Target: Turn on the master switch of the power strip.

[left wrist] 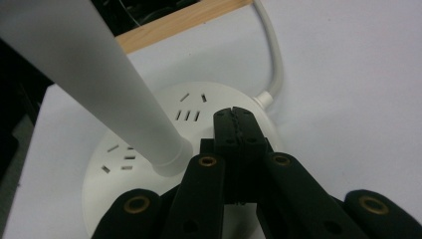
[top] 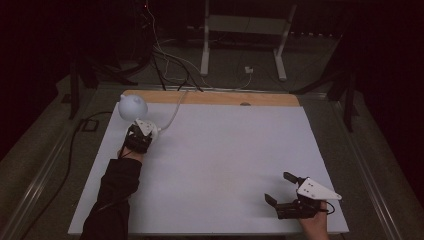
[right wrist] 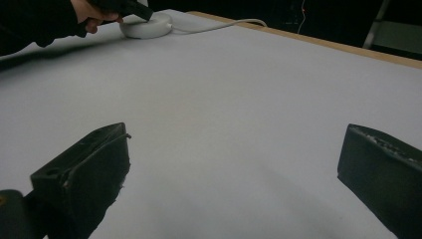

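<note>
We see the left claw (left wrist: pixel 234 115) clenched empty above the white lamp base (left wrist: pixel 149 149). The right claw (right wrist: pixel 234 164) hangs released over the bench (top: pixel 225 150).

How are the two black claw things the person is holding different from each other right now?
The left gripper has its jaws pressed shut, over the round white socket base of a lamp at the table's far left; the right gripper has its jaws spread wide, over bare white table at the near right. Both are black and hand-held.
</note>
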